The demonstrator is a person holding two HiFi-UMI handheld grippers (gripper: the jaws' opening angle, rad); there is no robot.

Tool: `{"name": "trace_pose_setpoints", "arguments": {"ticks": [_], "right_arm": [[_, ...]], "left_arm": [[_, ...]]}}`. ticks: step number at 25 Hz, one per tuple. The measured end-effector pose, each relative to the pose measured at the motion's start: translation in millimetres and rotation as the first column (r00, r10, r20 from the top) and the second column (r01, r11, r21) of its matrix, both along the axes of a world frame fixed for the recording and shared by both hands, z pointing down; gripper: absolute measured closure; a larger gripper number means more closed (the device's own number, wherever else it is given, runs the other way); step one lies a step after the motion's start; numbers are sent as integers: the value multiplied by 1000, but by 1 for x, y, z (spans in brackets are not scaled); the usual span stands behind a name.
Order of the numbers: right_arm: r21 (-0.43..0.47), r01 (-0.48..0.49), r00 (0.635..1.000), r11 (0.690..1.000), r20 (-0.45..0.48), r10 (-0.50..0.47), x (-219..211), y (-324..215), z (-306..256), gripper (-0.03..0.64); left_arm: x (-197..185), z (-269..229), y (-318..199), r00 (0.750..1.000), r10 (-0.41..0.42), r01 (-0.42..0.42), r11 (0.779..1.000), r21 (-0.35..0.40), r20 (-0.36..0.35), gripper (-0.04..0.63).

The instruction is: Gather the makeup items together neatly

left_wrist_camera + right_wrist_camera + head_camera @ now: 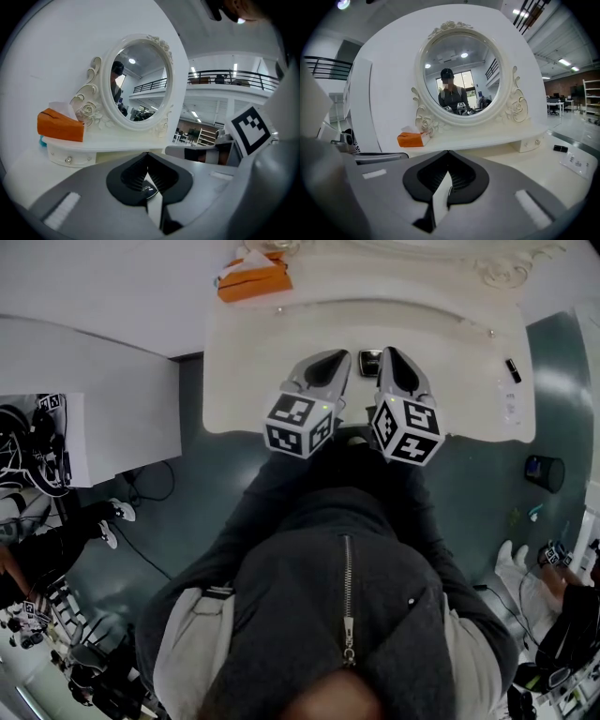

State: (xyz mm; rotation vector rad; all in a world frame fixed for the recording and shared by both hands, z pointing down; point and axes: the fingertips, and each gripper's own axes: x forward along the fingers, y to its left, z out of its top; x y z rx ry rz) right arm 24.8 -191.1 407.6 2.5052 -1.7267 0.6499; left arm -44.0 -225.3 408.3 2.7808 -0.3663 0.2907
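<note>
Head view: person in a dark zip jacket stands at a white dressing table [450,352]. The left gripper [333,357] and right gripper [392,352] are side by side over its near edge, pointing at the back. A small dark item [370,357] lies on the table between their tips. A black stick [513,369] and a pale flat pack [511,409] lie well apart from it, at the right end. An orange tissue box [253,282] sits on the raised back shelf, left.

Left gripper view: the jaw tips meet, nothing pinched between them. Through the gap under the tips a dark round item shows on the tabletop. Ahead are the oval mirror [138,79] and the tissue box on the shelf left of it. The right gripper's marker cube is at the right edge.

Right gripper view: jaws closed tip to tip, empty. The mirror is straight ahead, the tissue box below left. The black stick and pale pack lie far right on the table.
</note>
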Motion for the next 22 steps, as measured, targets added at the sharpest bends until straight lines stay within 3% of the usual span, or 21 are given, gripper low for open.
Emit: {"name": "trace_pose_setpoints", "arguments": {"ticks": [10,22], "right_arm": [[-11,-88,996,996,-7,88,20,31,8,614],[16,-256,966,967,44,255,118,122,14,614]], "left_arm": [[33,6,24,994,112,-112,994,-11,-1,586],[127,14,113,960,279,-278,960,-13,26,586]]}}
